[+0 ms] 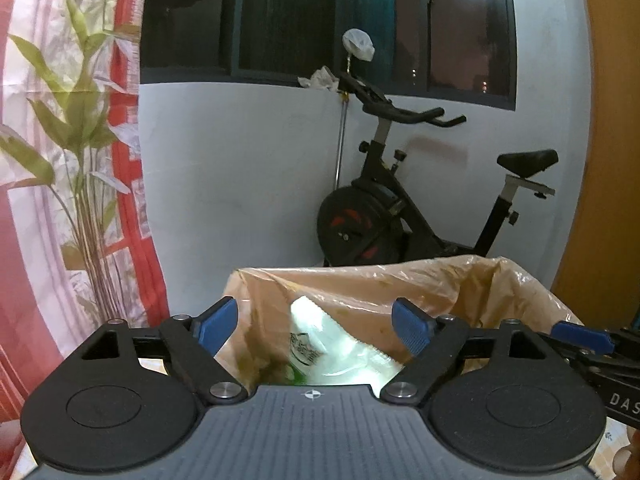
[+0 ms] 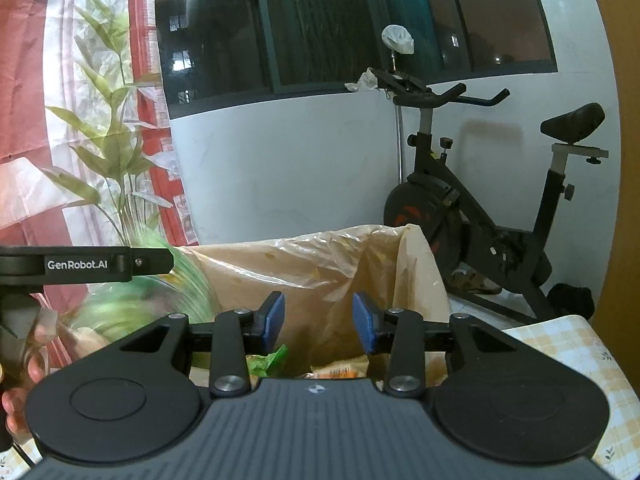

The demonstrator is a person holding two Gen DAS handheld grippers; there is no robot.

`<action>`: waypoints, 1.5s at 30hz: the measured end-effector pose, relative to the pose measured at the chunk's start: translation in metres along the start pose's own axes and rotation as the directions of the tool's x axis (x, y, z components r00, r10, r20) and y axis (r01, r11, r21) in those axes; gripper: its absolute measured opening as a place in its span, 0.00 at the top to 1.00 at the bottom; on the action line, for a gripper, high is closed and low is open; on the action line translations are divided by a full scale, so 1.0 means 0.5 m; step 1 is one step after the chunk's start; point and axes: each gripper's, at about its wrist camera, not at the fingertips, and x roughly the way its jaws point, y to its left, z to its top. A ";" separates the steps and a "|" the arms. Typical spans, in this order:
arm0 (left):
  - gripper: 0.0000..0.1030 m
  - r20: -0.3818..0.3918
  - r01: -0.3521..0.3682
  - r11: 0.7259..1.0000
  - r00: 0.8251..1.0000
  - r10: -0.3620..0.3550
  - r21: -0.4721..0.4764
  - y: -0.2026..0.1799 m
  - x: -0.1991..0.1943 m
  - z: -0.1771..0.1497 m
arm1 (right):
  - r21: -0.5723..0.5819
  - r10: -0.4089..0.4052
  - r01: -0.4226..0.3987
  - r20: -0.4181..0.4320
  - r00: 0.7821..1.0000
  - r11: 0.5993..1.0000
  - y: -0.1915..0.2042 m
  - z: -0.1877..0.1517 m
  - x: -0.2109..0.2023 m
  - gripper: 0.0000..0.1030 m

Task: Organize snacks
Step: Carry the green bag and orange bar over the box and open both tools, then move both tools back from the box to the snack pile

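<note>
- The snacks sit inside a bin lined with a tan plastic bag (image 1: pixel 400 292): a white packet (image 1: pixel 340 356) blurred in the left wrist view, and a green wrapper (image 2: pixel 270 362) beside an orange packet (image 2: pixel 340 372) in the right wrist view.
- Your left gripper (image 1: pixel 316 326) hangs over the bag's mouth with its jaws spread wide, holding nothing.
- Your right gripper (image 2: pixel 319 322) is just over the same bag, jaws partly apart, with nothing between them.
- A checked tablecloth (image 2: pixel 560 344) lies at the right edge.
- Behind the bin stand an exercise bike (image 1: pixel 400 208), a pale wall, a dark window (image 1: pixel 280 16) and a red leaf-print curtain (image 1: pixel 72 140).
</note>
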 end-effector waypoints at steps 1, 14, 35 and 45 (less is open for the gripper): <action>0.17 -0.002 0.002 1.000 1.000 -0.002 -0.003 0.004 -0.005 0.001 | -0.002 0.001 -0.001 0.003 1.000 1.000 0.001 -0.001 -0.004 0.59; 0.17 -0.064 0.029 0.999 0.997 -0.032 -0.038 0.061 -0.102 -0.031 | -0.054 0.018 -0.017 0.025 1.000 0.998 0.011 -0.009 -0.068 0.59; 0.17 -0.107 -0.005 0.988 0.994 -0.011 -0.154 0.118 -0.184 -0.177 | -0.096 0.055 -0.056 -0.015 0.998 0.994 0.001 -0.109 -0.160 0.59; 0.18 -0.186 -0.044 0.980 0.982 0.007 -0.192 0.113 -0.190 -0.258 | -0.111 0.036 -0.053 -0.157 0.987 0.992 -0.018 -0.217 -0.170 0.59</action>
